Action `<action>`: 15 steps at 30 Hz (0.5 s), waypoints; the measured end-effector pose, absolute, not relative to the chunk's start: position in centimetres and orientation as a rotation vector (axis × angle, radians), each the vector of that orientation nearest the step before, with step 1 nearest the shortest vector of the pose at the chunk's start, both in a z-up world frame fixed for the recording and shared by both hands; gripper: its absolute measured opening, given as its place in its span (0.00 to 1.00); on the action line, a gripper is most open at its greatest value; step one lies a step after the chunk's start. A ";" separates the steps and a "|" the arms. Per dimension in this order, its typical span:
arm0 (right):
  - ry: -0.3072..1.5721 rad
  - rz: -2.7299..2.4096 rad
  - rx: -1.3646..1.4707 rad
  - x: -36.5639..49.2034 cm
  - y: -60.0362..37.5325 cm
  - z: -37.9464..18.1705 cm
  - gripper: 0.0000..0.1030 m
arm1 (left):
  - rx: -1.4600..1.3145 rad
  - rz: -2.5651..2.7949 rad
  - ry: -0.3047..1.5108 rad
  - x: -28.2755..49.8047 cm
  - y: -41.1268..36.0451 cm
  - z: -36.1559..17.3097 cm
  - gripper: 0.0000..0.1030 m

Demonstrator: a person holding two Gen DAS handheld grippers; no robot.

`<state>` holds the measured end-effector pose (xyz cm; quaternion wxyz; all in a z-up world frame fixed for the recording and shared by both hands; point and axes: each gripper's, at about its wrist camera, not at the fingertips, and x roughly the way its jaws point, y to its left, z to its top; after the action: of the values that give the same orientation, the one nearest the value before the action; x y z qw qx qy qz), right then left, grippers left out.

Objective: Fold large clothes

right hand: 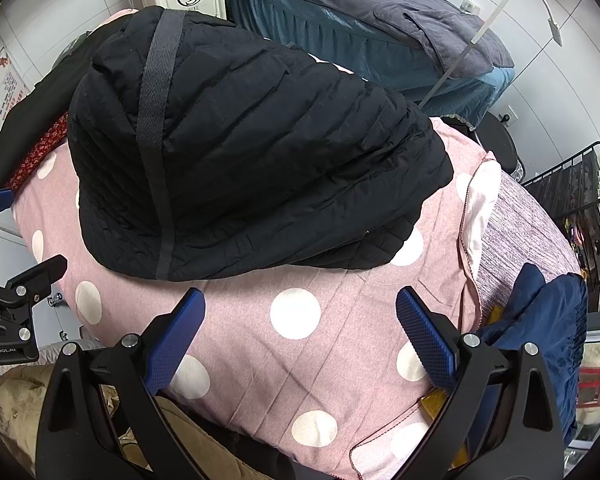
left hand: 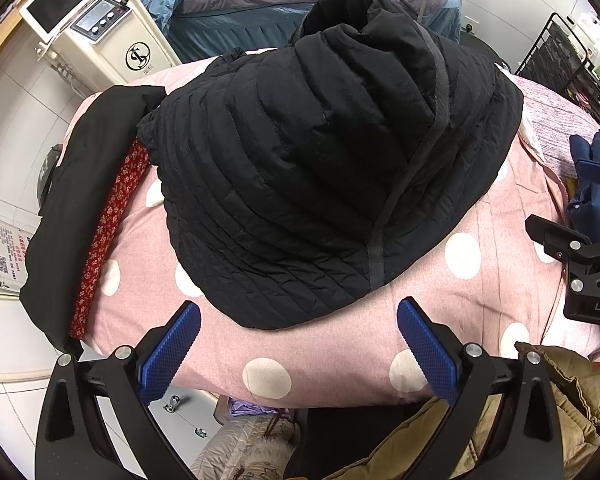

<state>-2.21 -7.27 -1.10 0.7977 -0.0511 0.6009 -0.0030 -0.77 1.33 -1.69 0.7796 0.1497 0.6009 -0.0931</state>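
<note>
A black quilted jacket (left hand: 320,168) lies folded in a thick bundle on the pink polka-dot cover (left hand: 480,292); it also shows in the right wrist view (right hand: 252,152), with a grey tape strip running down it. My left gripper (left hand: 298,320) is open and empty, just in front of the jacket's near hem. My right gripper (right hand: 300,304) is open and empty, above the pink cover (right hand: 320,360) a little short of the jacket's near edge. Each gripper's body shows at the edge of the other's view.
A folded black garment with a red floral lining (left hand: 112,216) lies left of the jacket. A navy garment (right hand: 540,320) lies at the right edge. Tan padded coats (left hand: 560,400) lie below the near edge. A blue-covered bed (right hand: 360,28), a white machine (left hand: 100,32) and a black rack (right hand: 572,200) stand behind.
</note>
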 end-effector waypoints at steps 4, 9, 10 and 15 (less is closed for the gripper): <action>1.290 -0.007 -0.110 -2.1 -7.3 -1.1 0.92 | 0.322 -0.205 1.304 -0.7 1.3 -1.7 0.94; 1.292 -0.007 -0.110 -2.0 -7.3 -1.1 0.92 | 0.322 -0.203 1.311 -0.5 1.2 -1.8 0.94; 1.293 -0.007 -0.110 -2.1 -7.3 -1.1 0.92 | 0.322 -0.203 1.313 -0.4 1.3 -1.8 0.94; 1.296 -0.006 -0.110 -2.0 -7.3 -1.2 0.92 | 0.320 -0.205 1.319 -0.3 1.2 -1.9 0.94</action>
<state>-1.95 -7.33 -1.23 0.7958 -0.0513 0.6034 -0.0028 -0.28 1.25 -1.94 0.7736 0.1479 0.6088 -0.0948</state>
